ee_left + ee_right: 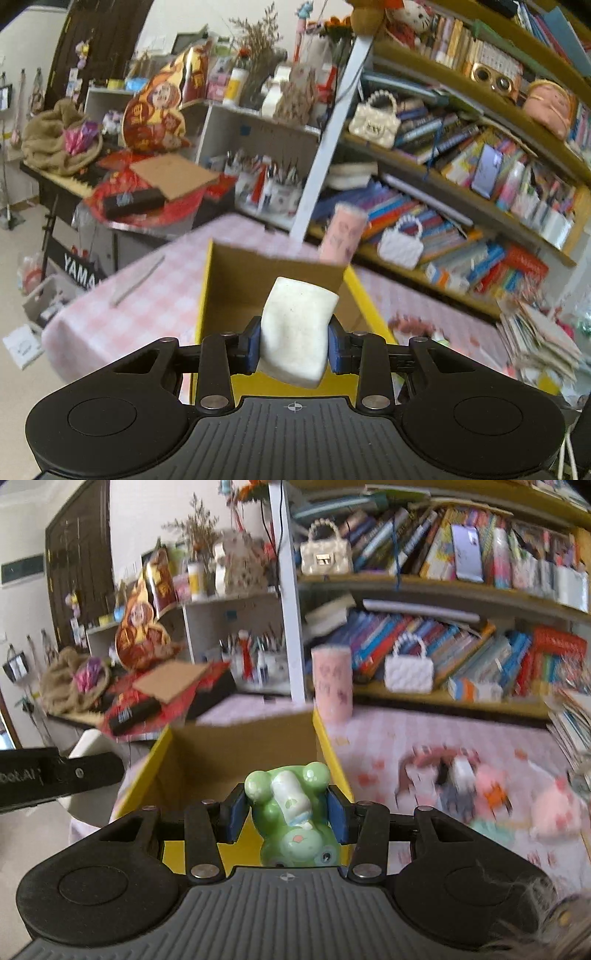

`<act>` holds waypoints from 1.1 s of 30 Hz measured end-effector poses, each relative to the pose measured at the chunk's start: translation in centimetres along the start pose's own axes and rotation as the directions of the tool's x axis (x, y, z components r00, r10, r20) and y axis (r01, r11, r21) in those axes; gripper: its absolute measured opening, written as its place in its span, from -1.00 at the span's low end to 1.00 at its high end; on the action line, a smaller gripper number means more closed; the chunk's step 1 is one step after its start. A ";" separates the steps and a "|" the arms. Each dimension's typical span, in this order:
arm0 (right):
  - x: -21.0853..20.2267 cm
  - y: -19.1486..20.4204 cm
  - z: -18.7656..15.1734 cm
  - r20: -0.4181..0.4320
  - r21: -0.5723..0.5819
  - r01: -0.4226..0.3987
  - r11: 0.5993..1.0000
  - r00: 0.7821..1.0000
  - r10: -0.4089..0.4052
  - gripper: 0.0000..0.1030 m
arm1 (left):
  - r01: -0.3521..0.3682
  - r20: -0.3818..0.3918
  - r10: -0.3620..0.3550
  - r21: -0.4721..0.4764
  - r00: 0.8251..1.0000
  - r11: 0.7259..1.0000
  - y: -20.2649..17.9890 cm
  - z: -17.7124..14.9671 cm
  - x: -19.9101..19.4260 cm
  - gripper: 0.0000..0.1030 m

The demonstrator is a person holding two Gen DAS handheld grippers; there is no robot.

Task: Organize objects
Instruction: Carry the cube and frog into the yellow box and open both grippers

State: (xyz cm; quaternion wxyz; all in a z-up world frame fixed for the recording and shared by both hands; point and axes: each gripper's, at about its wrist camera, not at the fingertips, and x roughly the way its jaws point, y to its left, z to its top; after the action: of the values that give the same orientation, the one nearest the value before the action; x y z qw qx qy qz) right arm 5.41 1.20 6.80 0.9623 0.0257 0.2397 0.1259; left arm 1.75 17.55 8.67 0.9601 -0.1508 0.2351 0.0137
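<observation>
My left gripper (294, 341) is shut on a soft white block (295, 332) and holds it above the open yellow cardboard box (360, 295) on the pink checked table. My right gripper (287, 814) is shut on a green frog figurine (291, 819) with a pale bottle on its belly, held above the same box (330, 746). The box's brown inside (240, 753) shows beyond both held things. Part of the left gripper's black body (55, 775) shows at the left edge of the right wrist view.
A pink cylinder (331, 681) stands behind the box's right corner. Several small pink toys (480, 790) lie on the cloth to the right. Bookshelves (461, 698) run along the back, and a cluttered keyboard stand (110, 192) is at the left. A pen (138, 282) lies left of the box.
</observation>
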 end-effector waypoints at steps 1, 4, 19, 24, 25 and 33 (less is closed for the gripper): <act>0.9 -0.2 0.9 0.005 -0.002 -0.017 1.000 1.000 0.017 -0.17 | -0.007 0.009 0.007 0.001 1.000 1.000 -0.2 0.7 0.8 -0.37; 4.4 -0.1 3.3 -0.006 -0.051 -0.083 0.995 0.997 0.083 -0.17 | -0.043 0.015 0.043 0.005 0.999 0.999 -1.0 2.3 3.9 -0.37; 21.9 1.0 5.8 -0.319 -0.240 -0.245 0.939 0.934 0.162 -0.17 | -0.259 -0.121 0.256 -0.003 0.959 0.966 -0.9 4.2 17.5 -0.37; 24.8 1.7 5.5 -0.390 -0.306 -0.268 0.913 0.911 0.137 -0.17 | -0.294 -0.198 0.289 0.000 0.937 0.956 -0.1 4.0 20.4 -0.37; 25.2 1.8 5.3 -0.403 -0.319 -0.272 0.908 0.906 0.130 -0.17 | -0.304 -0.216 0.299 0.010 0.930 0.953 0.0 3.8 21.0 -0.37; 26.9 1.6 3.9 -0.483 -0.359 -0.297 0.885 0.870 0.096 -0.16 | -0.331 -0.273 0.335 0.063 0.902 0.942 0.1 2.6 22.7 -0.34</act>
State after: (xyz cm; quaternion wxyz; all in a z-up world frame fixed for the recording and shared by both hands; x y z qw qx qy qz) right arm 29.79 9.65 -1.82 0.8437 -0.1882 0.4195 0.2770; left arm 23.10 17.37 0.52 0.9018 -0.1015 0.3908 0.1542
